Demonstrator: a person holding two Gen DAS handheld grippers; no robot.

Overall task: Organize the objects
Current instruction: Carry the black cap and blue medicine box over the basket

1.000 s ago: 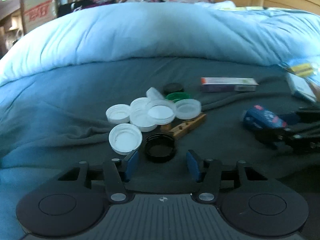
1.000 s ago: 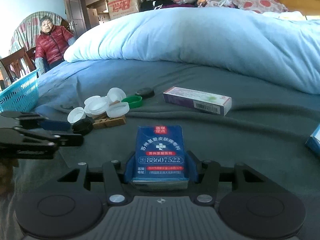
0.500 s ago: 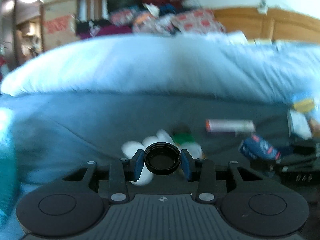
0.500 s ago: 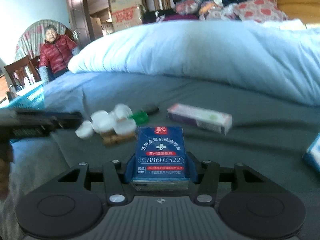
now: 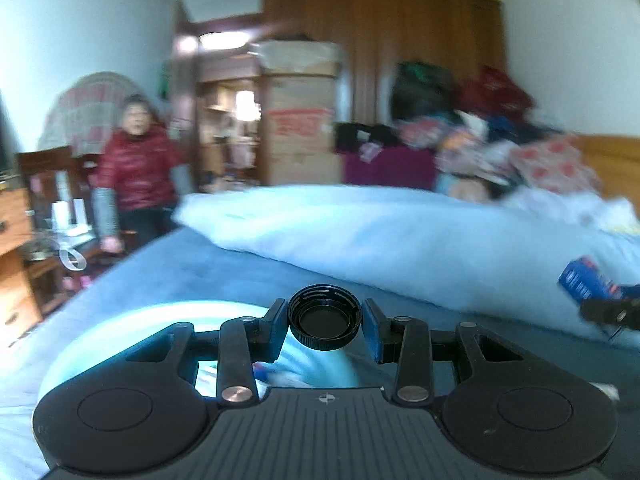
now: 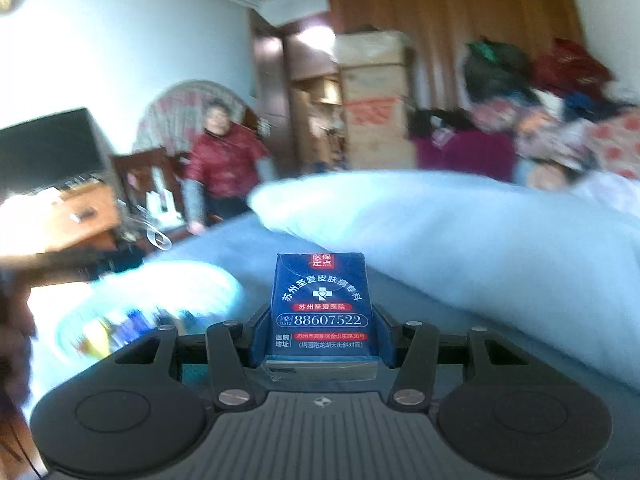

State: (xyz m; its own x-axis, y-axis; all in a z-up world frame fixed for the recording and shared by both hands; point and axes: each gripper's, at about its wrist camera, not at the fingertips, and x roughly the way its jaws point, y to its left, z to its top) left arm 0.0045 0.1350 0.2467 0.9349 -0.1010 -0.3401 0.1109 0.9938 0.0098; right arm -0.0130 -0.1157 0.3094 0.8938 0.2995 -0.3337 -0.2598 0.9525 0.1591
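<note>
Bed (image 5: pixel 224 264) with dark blue cover and a pale blue duvet (image 5: pixel 400 232) heaped across the far side, room behind blurred. Teal basket (image 5: pixel 120 332) low left in the left wrist view, just below and behind the left gripper, smeared by motion; same basket (image 6: pixel 168 292) left of the right gripper, contents too blurred to name. Blue tissue pack (image 6: pixel 322 312) clamped in the right gripper (image 6: pixel 322 344), jaws pressed on both long sides near the pack's near end, lifted clear of the bed. Same pack (image 5: pixel 584 282) at the far right edge of the left view. Black bottle cap (image 5: pixel 325 317) gripped in the left gripper (image 5: pixel 325 330), open side toward camera, jaws clenched across its ribbed rim, held above the basket's edge. Pack likely light and soft, squashes under pressure, best taken on the flat sides as now. Cap likely light, rigid, ribbed wall gives grip but round shape could pop out if squeezed off-centre; hold across the widest part. Probably both headed for the basket.
</note>
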